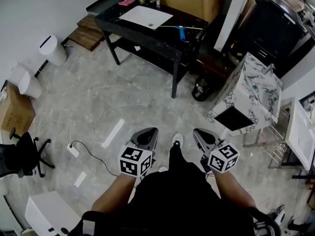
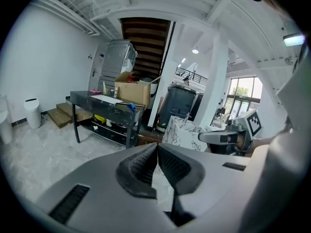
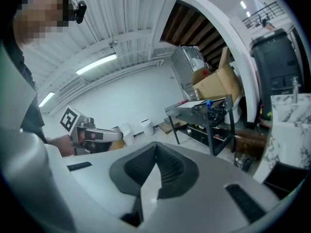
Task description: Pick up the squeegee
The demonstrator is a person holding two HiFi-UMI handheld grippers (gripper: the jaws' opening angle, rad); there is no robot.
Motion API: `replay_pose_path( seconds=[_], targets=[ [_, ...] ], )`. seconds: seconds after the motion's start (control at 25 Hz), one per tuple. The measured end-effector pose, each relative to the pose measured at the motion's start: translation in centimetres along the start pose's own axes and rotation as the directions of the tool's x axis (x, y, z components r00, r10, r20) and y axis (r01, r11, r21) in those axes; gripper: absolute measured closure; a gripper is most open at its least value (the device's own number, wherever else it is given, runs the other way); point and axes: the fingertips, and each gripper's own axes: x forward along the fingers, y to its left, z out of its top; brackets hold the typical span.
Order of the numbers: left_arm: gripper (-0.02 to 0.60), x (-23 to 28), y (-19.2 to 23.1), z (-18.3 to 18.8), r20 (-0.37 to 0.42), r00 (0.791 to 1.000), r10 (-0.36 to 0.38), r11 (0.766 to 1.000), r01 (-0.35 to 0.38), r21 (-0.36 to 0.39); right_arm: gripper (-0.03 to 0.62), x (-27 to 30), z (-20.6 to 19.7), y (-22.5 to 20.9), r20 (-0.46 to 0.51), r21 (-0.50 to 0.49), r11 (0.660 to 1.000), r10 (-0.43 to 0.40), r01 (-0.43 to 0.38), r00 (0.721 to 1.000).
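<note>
Squeegee [image 1: 182, 32] tiny, far off on table [image 1: 147, 34] — left gripper [image 1: 149, 132], right gripper [image 1: 199, 132] clenched empty

I can't read any words, numbers or brand names here. The only printed marks I see are black-and-white squares. One set is on the white marker cube [image 1: 135, 161] on my left tool [image 1: 148, 134]. Another set is on the other white marker cube [image 1: 224, 157] on my right tool [image 1: 201, 133]. They are block patterns, not letters or numbers. The brown cardboard box [image 1: 189, 3] at the far end of the black table [image 1: 147, 39] is too small and far off for me to read any print on it.
</note>
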Motion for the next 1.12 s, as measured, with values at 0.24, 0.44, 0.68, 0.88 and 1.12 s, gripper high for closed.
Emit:
replay_pose_path(
  seconds=[0.24, 0.44, 0.68, 0.88, 1.12],
  targets=[
    [0.565, 3.5, 2.3, 1.4, -0.032, 0.999, 0.022, 1.000, -0.023, -0.013, 0.585, 3.9, 2.8, -3.6, -0.004, 0.016, 1.000, 0.021, -0.021, 1.000],
    [0.564, 7.0, 4.4, 3.2, -0.053, 0.997, 0.049, 0.999, -0.050, -0.017, 0.585, 7.0, 4.3, -6.3, 0.006, 0.043, 0.998, 0.051, -0.051, 0.999],
    [0.564, 11.6, 4.8, 6.8, -0.055, 0.998, 0.032, 0.999, -0.032, 0.007, 0.585, 9.3, 6.8, -10.1, 0.008, 0.086, 0.995, 0.050, -0.051, 0.999],
    [0.565, 14.8, 5.1, 9.6, -0.041, 0.999, 0.029, 1.000, -0.029, 0.013, 0.585, 10.7, 9.4, -13.2, 0.028, 0.086, 0.995, 0.048, -0.050, 0.998],
    [0.565, 18.3, 5.5, 12.5, -0.022, 0.999, 0.039, 0.999, -0.038, 0.026, 0.585, 11.5, 12.5, -16.3, 0.048, 0.063, 0.996, 0.057, -0.060, 0.997]
  ],
)
